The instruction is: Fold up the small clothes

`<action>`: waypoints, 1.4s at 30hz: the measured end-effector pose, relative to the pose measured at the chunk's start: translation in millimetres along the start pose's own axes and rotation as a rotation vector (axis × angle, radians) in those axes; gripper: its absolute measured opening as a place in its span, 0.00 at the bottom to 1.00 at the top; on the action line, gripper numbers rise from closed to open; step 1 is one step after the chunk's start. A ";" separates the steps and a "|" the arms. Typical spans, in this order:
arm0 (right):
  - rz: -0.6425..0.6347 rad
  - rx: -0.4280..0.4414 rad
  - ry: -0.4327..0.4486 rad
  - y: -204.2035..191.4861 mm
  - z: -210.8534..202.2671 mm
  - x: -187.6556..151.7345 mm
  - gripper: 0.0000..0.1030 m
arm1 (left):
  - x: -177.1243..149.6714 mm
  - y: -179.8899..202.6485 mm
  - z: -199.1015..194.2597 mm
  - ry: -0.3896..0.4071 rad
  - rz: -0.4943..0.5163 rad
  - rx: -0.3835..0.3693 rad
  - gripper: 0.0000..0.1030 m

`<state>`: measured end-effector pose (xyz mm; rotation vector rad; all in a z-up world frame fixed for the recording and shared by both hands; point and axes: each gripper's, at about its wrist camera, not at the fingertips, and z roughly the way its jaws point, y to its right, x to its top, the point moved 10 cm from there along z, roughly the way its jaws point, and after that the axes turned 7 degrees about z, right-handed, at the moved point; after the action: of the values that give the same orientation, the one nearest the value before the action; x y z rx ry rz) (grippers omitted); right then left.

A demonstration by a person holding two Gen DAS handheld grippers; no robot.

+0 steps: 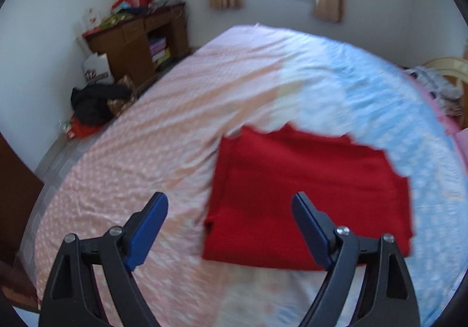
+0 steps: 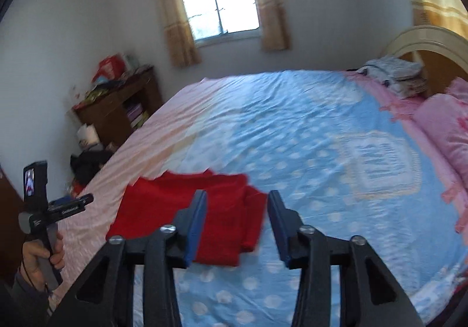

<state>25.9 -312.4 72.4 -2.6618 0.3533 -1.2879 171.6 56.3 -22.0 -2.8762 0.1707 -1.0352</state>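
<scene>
Red garment (image 1: 307, 198) lying folded on the bedsheet (image 1: 175, 136), at about 1 o'clock from the left gripper (image 1: 229, 227), at 11 o'clock from the right gripper (image 2: 237, 227). Likely risk: a loose corner at the right edge springing open or layers sliding if pinched singly. Both grippers spread wide, holding nothing, hanging above the cloth, apparently untouching.
</scene>
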 end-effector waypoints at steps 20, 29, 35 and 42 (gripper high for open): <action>-0.051 0.049 -0.132 -110.5 269.4 -111.9 0.04 | -25.1 23.5 105.9 -0.041 -0.164 -0.239 0.34; 0.032 0.125 -0.136 -103.6 270.8 -112.0 0.04 | -9.0 42.3 75.6 -0.032 -0.189 -0.238 0.15; 0.117 0.218 -0.167 -98.4 264.4 -109.8 0.05 | 23.0 88.0 34.3 0.064 -0.038 -0.218 0.14; 0.270 0.257 -0.160 -50.7 232.3 -99.1 0.05 | 26.1 189.4 25.4 0.068 0.108 -0.331 0.08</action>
<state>156.3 -225.8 -132.1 -2.3836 0.4700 -0.9632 193.1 -133.9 -46.4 -3.0750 0.5446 -1.1844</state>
